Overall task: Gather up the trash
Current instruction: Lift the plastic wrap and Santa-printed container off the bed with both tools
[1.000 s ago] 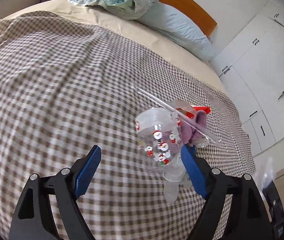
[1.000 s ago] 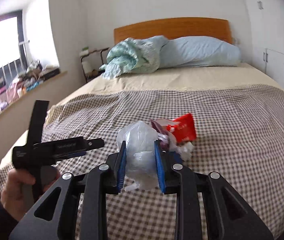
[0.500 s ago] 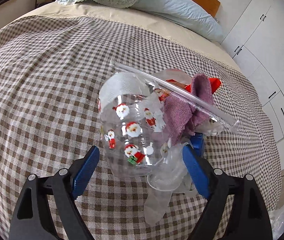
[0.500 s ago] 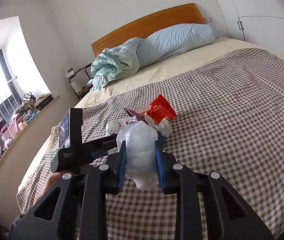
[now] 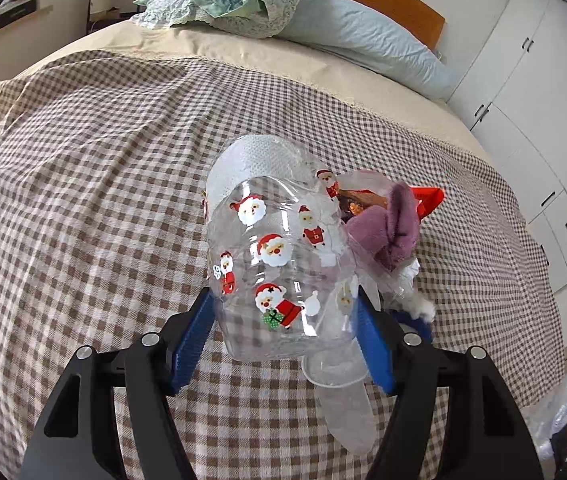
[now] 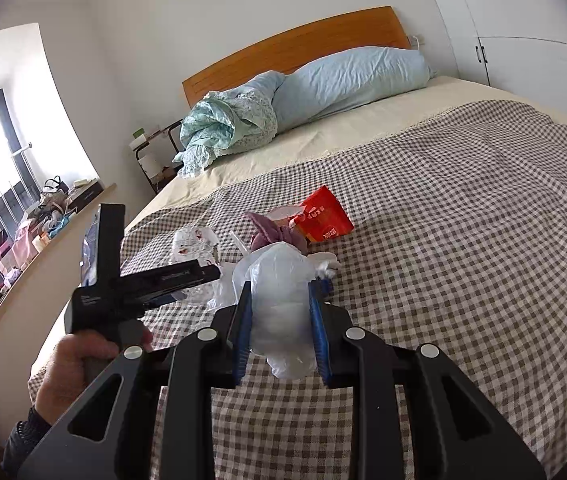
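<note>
Left wrist view: my left gripper (image 5: 283, 330) has come in on the clear bag printed with Santas (image 5: 279, 256), which a second ago stood off beyond my right-hand blue pad and now fills the gap between both pads. The jaws are closing on it; the blue pads (image 5: 191, 338) sit against its two sides, though I cannot tell whether they press it yet. The bag is transparent, crinkled plastic dotted with small red-and-white Santa figures, with a white embossed band at its top. A purple cloth (image 5: 387, 232) bunches just beside the bag, on its far right side, and a red packet (image 5: 429, 198) shows just past the cloth. All of this lies on the brown checked bedspread (image 5: 83, 200), well short of the pale blue pillow (image 5: 363, 36) at the head of the bed.

Seen from the right wrist, my right gripper (image 6: 281, 320) holds as before, narrowly parted and clamped on a crumpled white plastic bag (image 6: 279, 296) that bulges above and below the pads. Beyond it, the Santa bag (image 6: 193, 246) sits left of the cloth, and my left hand (image 6: 79, 364) has carried its gripper up to that bag
</note>
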A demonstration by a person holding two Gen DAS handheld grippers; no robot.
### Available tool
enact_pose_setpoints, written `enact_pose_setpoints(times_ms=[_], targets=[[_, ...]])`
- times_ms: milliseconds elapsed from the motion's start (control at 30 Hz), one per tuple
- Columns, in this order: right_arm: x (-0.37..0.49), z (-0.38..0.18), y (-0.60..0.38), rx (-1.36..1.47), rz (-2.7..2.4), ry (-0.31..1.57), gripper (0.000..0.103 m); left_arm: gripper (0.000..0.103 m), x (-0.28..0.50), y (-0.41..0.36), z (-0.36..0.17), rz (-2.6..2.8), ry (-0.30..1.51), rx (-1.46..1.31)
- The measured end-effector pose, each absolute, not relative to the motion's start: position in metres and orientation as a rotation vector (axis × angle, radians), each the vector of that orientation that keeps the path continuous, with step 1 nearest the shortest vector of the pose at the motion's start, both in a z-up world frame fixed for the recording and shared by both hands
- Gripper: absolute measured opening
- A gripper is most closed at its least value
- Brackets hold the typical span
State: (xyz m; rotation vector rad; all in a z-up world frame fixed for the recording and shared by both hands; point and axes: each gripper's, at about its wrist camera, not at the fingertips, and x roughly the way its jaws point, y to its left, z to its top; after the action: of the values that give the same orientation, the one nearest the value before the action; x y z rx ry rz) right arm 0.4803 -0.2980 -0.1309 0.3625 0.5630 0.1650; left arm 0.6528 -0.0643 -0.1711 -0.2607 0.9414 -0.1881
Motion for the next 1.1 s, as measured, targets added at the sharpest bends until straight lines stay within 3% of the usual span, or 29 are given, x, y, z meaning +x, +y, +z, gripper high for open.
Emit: enact_pose_setpoints(times_ms=[233, 500, 700, 1100], targets=[[0.465, -0.135, -0.285, 0.328, 0.179, 0.594, 0.026, 0.064, 0.610, -0.034, -0.149, -0.280, 0.943, -0.385], [0.438, -0.127, -0.279, 0.303, 0.183, 0.588, 0.026, 0.067, 0.552, -0.067, -0.176, -0.273, 1.036, -0.208], [0.430, -0.148, -0.270, 0.285, 0.191, 0.673, 0.027, 0.083, 0.549, -0.031, -0.199, -0.223, 1.043, -0.317], [0.433, -0.151, -0.265, 0.285, 0.204, 0.696, 0.027, 0.083, 0.527, 0.002, -0.196, -0.074, 1.001, -0.352]])
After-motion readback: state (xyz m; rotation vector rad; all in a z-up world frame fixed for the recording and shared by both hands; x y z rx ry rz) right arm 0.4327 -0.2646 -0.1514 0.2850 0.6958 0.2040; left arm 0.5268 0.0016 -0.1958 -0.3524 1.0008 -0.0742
